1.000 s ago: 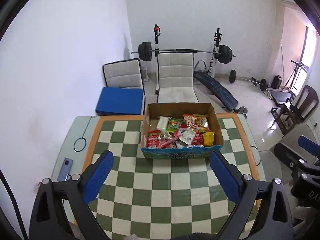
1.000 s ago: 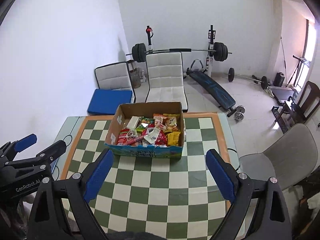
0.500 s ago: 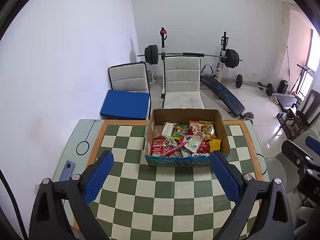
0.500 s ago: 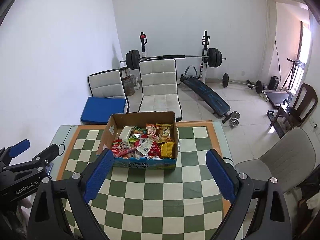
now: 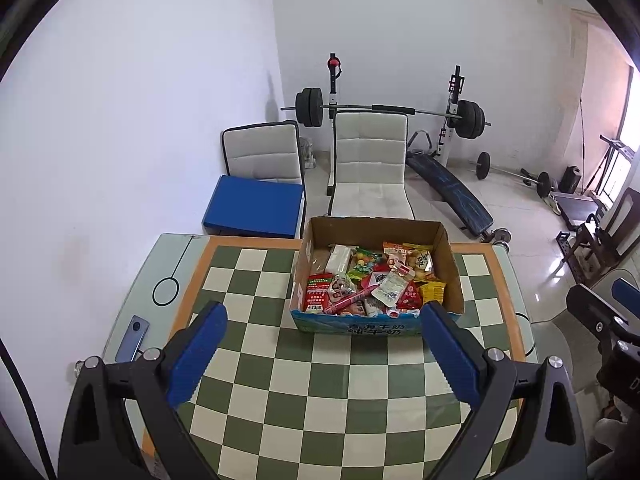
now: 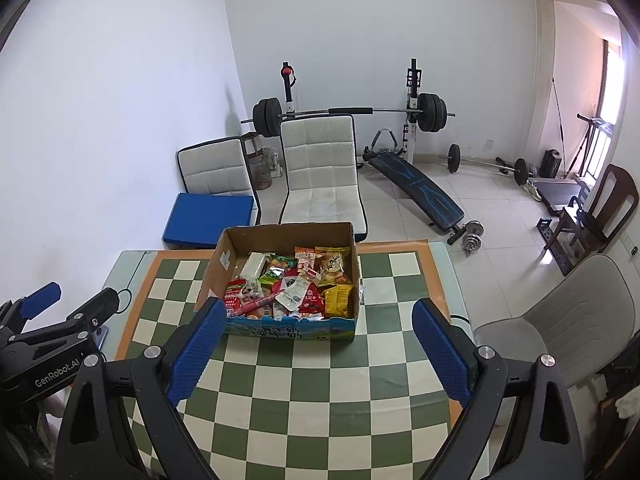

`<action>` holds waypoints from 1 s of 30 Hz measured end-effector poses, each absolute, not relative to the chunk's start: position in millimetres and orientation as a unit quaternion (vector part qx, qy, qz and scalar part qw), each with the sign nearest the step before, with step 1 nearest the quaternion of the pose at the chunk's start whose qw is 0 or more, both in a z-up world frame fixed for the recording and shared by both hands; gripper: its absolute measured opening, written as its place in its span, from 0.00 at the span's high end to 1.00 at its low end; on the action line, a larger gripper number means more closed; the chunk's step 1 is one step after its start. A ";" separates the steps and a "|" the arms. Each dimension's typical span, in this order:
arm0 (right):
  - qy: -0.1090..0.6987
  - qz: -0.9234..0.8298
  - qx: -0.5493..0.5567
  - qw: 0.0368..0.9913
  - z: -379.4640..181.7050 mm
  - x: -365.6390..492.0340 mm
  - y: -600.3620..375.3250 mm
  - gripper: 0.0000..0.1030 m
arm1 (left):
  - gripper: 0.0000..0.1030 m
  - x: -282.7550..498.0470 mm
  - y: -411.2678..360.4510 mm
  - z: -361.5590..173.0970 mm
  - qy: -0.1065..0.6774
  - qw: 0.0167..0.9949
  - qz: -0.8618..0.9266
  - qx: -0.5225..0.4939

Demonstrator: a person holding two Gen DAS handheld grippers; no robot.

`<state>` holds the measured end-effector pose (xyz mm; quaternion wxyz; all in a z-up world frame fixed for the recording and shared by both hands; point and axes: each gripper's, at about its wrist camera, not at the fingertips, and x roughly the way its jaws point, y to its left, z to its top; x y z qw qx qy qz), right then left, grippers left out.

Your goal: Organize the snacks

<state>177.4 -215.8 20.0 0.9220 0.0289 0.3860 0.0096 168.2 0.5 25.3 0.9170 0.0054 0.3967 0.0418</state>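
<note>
tablecloth (image 5: pixel 280 380): green-cream checks, orange border | box (image 5: pixel 450 268): brown, blue front | cushion (image 5: pixel 254 206): blue | gripper pads (image 5: pixel 198 354): blue

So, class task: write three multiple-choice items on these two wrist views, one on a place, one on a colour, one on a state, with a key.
1. Where does the phone lie?
A. on the table's left edge
B. in the box
C. on a chair

2. What colour are the gripper pads?
A. red
B. blue
C. white

3. How is the cardboard box?
A. shut
B. empty
C. open, full of snacks

Key: 1 A, it rests on the bare glass beside the checked mat; 2 B, both grippers show blue pads; 3 C, packets show from above.
</note>
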 end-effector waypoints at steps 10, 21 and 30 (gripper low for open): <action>0.386 0.007 0.028 0.922 17.4 177.5 -213.4 0.07 | 0.04 172.1 -1.0 20.2 0.397 0.917 0.042 0.004; 0.386 0.008 0.029 0.922 17.1 178.1 -212.1 0.07 | 0.04 173.0 -2.7 20.1 0.397 0.917 0.043 0.002; 0.387 0.009 0.027 0.922 16.6 178.1 -211.4 0.06 | 0.04 173.2 -3.8 20.6 0.398 0.916 0.044 0.001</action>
